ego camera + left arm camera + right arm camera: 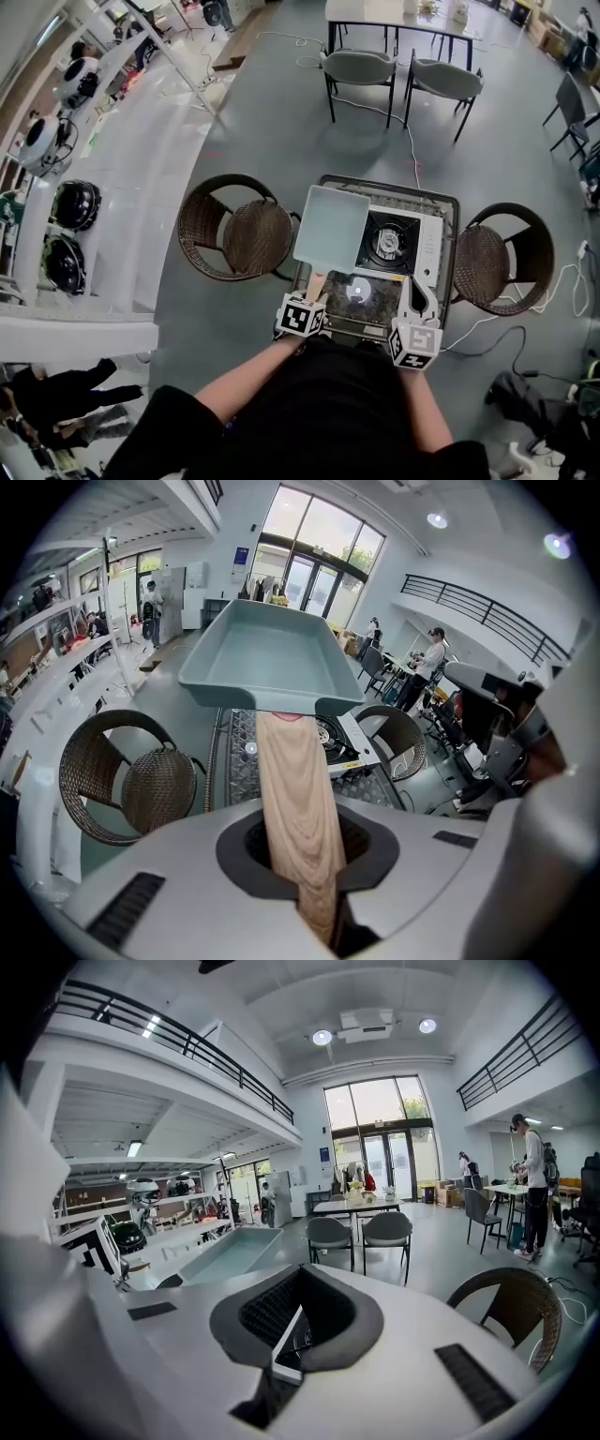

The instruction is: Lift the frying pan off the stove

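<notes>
Wooden handle (298,799) is clamped in my left claw (302,878). The pan (267,658) hangs raised just ahead, off the stove (343,746) below. The lift looks done, so next I hold it level. My right claw (281,1344) is closed and empty.

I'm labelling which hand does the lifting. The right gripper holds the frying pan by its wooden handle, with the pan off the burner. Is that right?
Wrong gripper. The left gripper holds the frying pan by its wooden handle, with the pan off the burner; the left gripper view shows its jaws closed on the handle. The right gripper holds nothing.
</notes>
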A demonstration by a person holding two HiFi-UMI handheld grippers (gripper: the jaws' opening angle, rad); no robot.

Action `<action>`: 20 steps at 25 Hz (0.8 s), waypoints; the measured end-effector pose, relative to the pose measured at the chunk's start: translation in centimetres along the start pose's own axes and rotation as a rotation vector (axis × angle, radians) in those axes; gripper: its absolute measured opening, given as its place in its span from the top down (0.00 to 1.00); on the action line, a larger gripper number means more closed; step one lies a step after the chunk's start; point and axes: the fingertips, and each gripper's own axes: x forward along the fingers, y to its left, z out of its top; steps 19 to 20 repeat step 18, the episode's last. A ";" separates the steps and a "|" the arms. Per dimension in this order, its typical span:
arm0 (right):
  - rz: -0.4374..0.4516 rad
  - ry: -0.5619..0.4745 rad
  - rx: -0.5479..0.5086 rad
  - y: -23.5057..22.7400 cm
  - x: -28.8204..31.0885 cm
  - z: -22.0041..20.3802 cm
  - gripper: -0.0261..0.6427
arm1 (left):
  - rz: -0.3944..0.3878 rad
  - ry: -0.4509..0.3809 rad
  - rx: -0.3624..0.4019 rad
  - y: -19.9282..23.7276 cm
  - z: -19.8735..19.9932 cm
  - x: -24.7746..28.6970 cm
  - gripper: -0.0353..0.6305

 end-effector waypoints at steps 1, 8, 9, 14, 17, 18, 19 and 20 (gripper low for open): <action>0.001 0.000 0.005 0.1 0.0 0.0 0.92 | 0.003 0.001 0.002 0.1 0.0 -0.1 0.88; 0.009 -0.002 0.001 0.4 0.3 0.2 0.92 | 0.008 -0.001 -0.007 0.1 0.1 -0.3 0.88; 0.009 -0.002 0.001 0.5 0.2 0.1 0.92 | 0.010 -0.002 -0.006 0.1 0.1 -0.3 0.88; 0.007 0.003 0.001 0.5 -0.1 -0.3 0.92 | 0.006 -0.004 -0.010 -0.1 0.0 -0.2 0.88; 0.005 0.004 0.000 0.5 -0.5 -0.4 0.92 | 0.002 -0.002 -0.008 -0.4 -0.2 -0.3 0.88; 0.004 0.004 -0.001 0.5 -0.6 -0.4 0.92 | 0.001 -0.002 -0.006 -0.5 -0.2 -0.3 0.88; 0.004 0.004 -0.001 0.5 -0.6 -0.4 0.92 | 0.001 -0.002 -0.006 -0.5 -0.2 -0.3 0.88; 0.004 0.004 -0.001 0.5 -0.6 -0.4 0.92 | 0.001 -0.002 -0.006 -0.5 -0.2 -0.3 0.88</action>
